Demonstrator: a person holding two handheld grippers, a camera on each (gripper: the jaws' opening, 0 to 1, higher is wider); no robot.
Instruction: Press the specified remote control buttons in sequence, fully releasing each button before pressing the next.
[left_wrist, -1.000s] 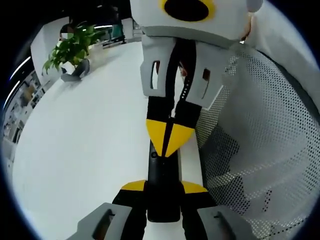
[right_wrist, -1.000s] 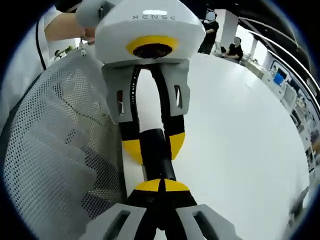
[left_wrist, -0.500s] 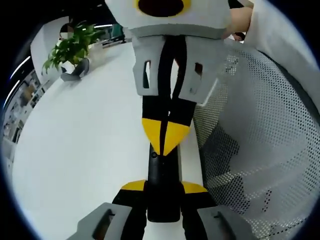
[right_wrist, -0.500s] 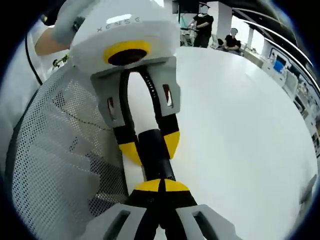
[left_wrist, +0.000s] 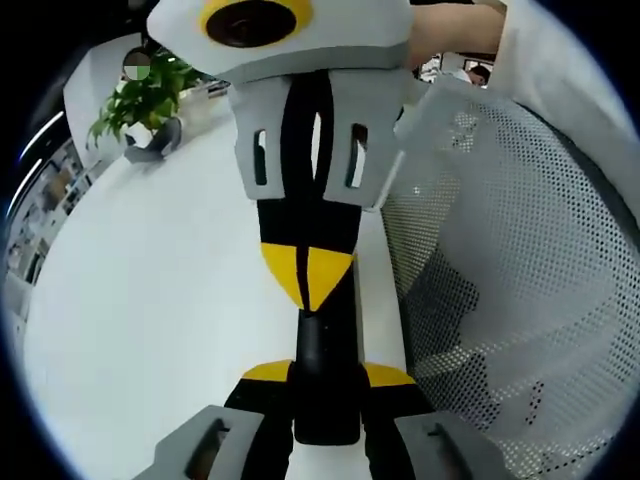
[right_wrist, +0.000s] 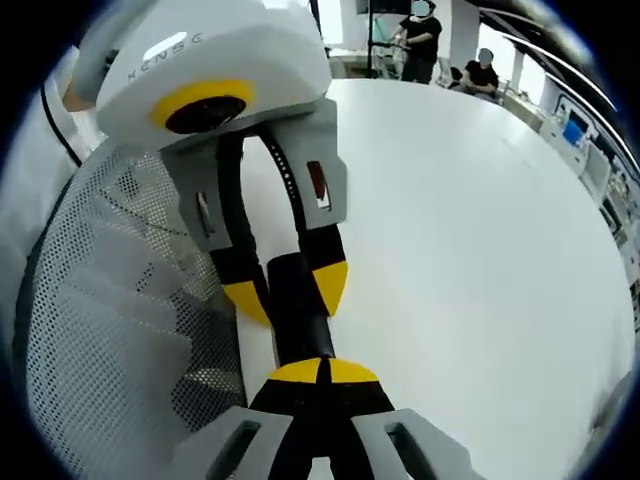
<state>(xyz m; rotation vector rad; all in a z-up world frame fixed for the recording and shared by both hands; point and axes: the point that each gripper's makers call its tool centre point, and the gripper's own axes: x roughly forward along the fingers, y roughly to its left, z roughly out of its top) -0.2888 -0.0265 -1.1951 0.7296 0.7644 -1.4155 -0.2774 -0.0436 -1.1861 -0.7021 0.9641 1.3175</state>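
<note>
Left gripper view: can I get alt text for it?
The left gripper clamps a black remote, while the right gripper, shut, points down onto its far end. Around them: a white table, white mesh, a potted plant.

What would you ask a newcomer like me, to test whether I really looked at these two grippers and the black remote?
1. True or false: the left gripper holds the black remote between its jaws.
2. What stands near the far end of the white table in the left gripper view? A) a potted plant B) a desk lamp C) a stack of boxes
3. Fill in: the right gripper has its jaws ____ (open or shut), with the yellow tips at the remote.

Key: 1 true; 2 A; 3 shut.
</note>
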